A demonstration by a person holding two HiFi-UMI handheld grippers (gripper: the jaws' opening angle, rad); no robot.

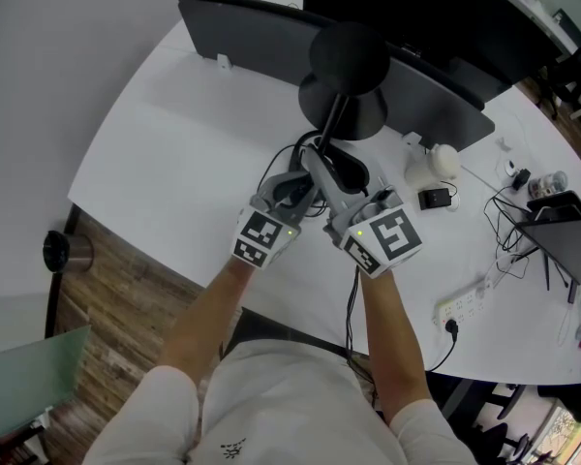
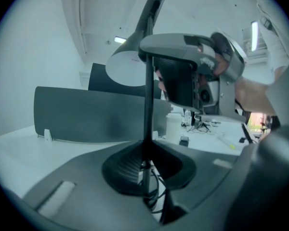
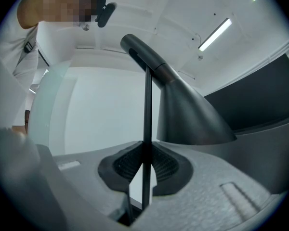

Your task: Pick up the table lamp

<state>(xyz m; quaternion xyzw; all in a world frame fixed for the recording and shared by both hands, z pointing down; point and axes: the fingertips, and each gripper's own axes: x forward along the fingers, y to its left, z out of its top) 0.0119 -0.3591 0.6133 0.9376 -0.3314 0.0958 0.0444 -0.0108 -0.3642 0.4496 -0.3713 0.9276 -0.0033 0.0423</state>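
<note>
Left gripper (image 2: 147, 166): jaws clamped on lamp stem (image 2: 148, 105) | right gripper (image 3: 145, 167): held level, jaws pinching the same stem from the opposite side | left forearm (image 1: 208, 308), right forearm (image 1: 392, 327): both stretched forward, converging, grippers nose to nose.

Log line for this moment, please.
left tool: shut on lamp stem | right tool: shut on lamp stem | lifted: cannot tell

Matt black table lamp (image 1: 349, 56) with a smooth thin stem (image 3: 147, 109); smooth white table (image 1: 174, 172); wood-plank floor (image 1: 107, 298) at eight o'clock; right gripper (image 3: 145, 167) matt grey plastic, ribbed black pads (image 3: 125, 163)
</note>
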